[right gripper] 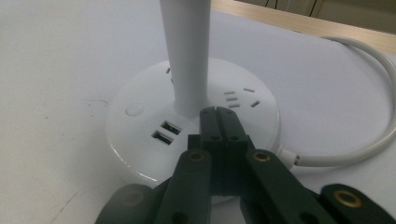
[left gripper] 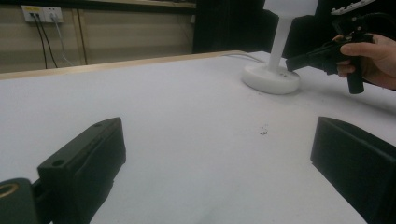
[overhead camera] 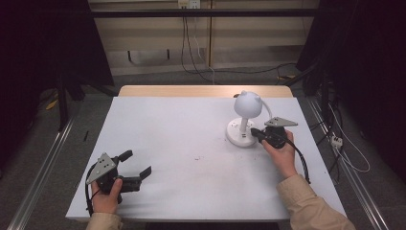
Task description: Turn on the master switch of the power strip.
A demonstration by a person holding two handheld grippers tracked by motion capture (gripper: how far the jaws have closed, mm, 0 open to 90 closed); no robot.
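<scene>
1. Toward the far right part of the worktop (overhead camera: pixel 191 139) stood a white lamp (overhead camera: pixel 247 105), its round head on a straight stem rising from a flat round base (right gripper: pixel 140 140).
2. The base carried two USB ports (right gripper: pixel 165 132), a small round button (right gripper: pixel 134 109) and groups of socket slots (right gripper: pixel 231 99) on its top face.
3. A white cord (right gripper: pixel 373 140) left the base on its right side and curved away toward the far edge.
4. The right tongs (overhead camera: pixel 257 133) were pressed together, their tips resting on the base top just in front of the stem, clamping nothing.
5. The right hand (overhead camera: pixel 282 154) held them from the near right side of the lamp.
6. Near the near left corner, the left tongs (overhead camera: pixel 136 163) stood wide apart and empty, held low over the bare worktop by the left hand (overhead camera: pixel 106 194), well apart from the lamp.
7. A few dark specks (overhead camera: pixel 197 157) marked the middle of the worktop.
</scene>
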